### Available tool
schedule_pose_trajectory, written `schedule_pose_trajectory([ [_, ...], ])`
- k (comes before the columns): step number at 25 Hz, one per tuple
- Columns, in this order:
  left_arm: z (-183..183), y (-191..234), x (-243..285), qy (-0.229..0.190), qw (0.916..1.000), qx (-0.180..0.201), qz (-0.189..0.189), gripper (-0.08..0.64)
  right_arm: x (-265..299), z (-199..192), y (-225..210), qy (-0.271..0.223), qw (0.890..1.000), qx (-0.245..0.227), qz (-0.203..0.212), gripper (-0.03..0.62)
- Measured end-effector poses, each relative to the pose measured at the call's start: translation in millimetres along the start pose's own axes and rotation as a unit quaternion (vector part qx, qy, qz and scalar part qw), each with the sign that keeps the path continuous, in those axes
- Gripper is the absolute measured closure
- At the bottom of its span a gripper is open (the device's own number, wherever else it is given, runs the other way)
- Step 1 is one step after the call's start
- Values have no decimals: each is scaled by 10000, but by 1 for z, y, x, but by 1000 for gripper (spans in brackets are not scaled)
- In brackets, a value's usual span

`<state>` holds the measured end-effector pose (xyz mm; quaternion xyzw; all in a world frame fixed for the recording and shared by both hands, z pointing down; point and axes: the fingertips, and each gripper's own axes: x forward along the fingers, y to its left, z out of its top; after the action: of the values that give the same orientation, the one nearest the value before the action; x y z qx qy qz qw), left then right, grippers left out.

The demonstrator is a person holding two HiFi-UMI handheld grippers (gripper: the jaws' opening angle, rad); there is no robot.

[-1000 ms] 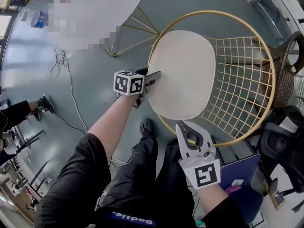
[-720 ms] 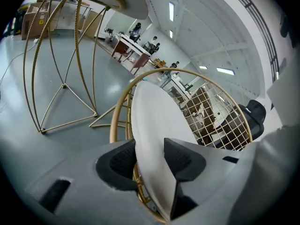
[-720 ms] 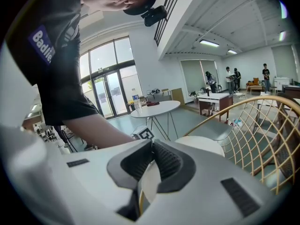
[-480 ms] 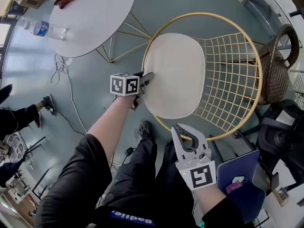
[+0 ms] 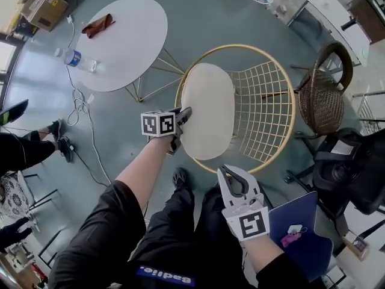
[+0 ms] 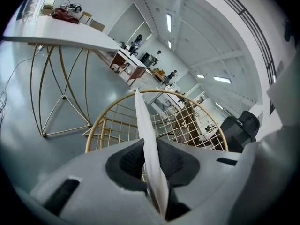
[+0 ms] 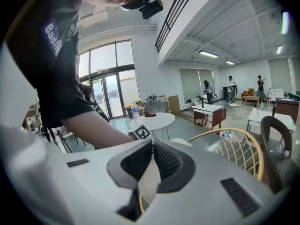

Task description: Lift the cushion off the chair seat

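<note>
A cream oval cushion [image 5: 207, 110] hangs tilted above the seat of a gold wire chair [image 5: 290, 101]. My left gripper [image 5: 182, 115] is at the cushion's left edge, its jaws closing with the edge pinched between the pads. In the left gripper view the cushion [image 6: 144, 125] stands edge-on in that gripper [image 6: 149, 150], over the chair's rim [image 6: 107, 112]. My right gripper [image 5: 231, 172] holds the near edge. The right gripper view shows cream cushion fabric [image 7: 151, 182] squeezed between the pads of that gripper [image 7: 152, 146].
A round white table [image 5: 129, 41] stands at the left rear with a water bottle [image 5: 75, 58] and a reddish cloth [image 5: 97, 24]. A wicker chair [image 5: 322, 95] and a black office chair [image 5: 352, 167] stand at the right. Cables [image 5: 78, 98] lie on the floor.
Both grippers have risen with the cushion, which now tilts up off the seat. The left jaws have drawn in on its edge.
</note>
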<state>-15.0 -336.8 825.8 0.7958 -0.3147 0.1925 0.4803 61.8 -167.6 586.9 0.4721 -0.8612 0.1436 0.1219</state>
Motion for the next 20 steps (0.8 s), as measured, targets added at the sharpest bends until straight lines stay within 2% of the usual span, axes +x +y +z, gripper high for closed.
schedule_pose_trajectory([
  [6,22,-37,-37,-72,9997,204,152,494,-35,32,1,102,9998,-11,-180,557],
  [10,29,-67,-62,-200,9994,231,159,495,-59,52,-1,-86,9994,-223,-251,557],
  [20,37,-150,-173,-703,9969,262,-246,497,-90,101,20,-181,9985,-351,-375,558],
])
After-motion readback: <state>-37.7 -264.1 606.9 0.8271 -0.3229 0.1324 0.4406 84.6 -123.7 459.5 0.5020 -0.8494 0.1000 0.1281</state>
